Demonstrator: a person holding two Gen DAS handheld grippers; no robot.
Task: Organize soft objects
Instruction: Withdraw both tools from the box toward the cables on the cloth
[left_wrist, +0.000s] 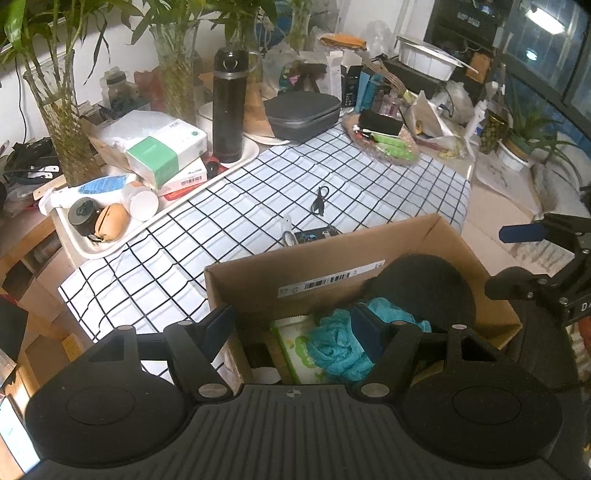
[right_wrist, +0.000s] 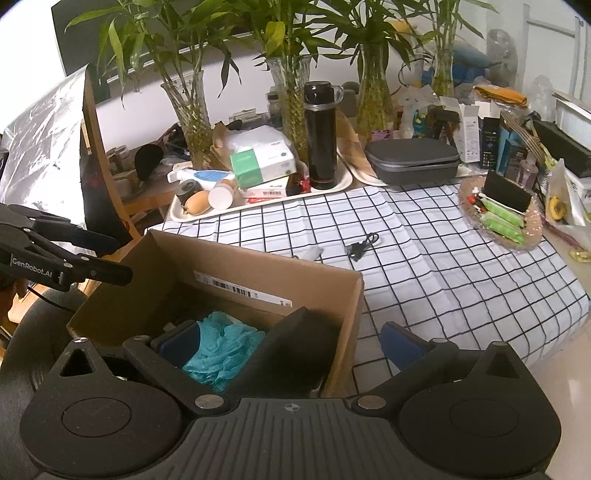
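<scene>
An open cardboard box (left_wrist: 406, 236) (right_wrist: 221, 258) stands at the near edge of the checked tablecloth (left_wrist: 295, 173). Inside lie a teal fluffy cloth (left_wrist: 336, 350) (right_wrist: 221, 347), a black round soft pad (left_wrist: 424, 291) (right_wrist: 295, 350) leaning on the right wall, and a green-and-white wipes pack (left_wrist: 295, 343). My left gripper (left_wrist: 293, 328) is open, straddling the box's left wall, with one finger inside beside the teal cloth. My right gripper (right_wrist: 288, 345) is open too, straddling the right wall. Neither holds anything.
A black cable (left_wrist: 319, 201) (right_wrist: 364, 245) and small items lie on the cloth beyond the box. Behind are a white tray (left_wrist: 85, 247) of bottles and boxes, a black flask (left_wrist: 229, 107), a grey case (left_wrist: 303, 114), a snack plate (right_wrist: 502, 218) and vases of bamboo.
</scene>
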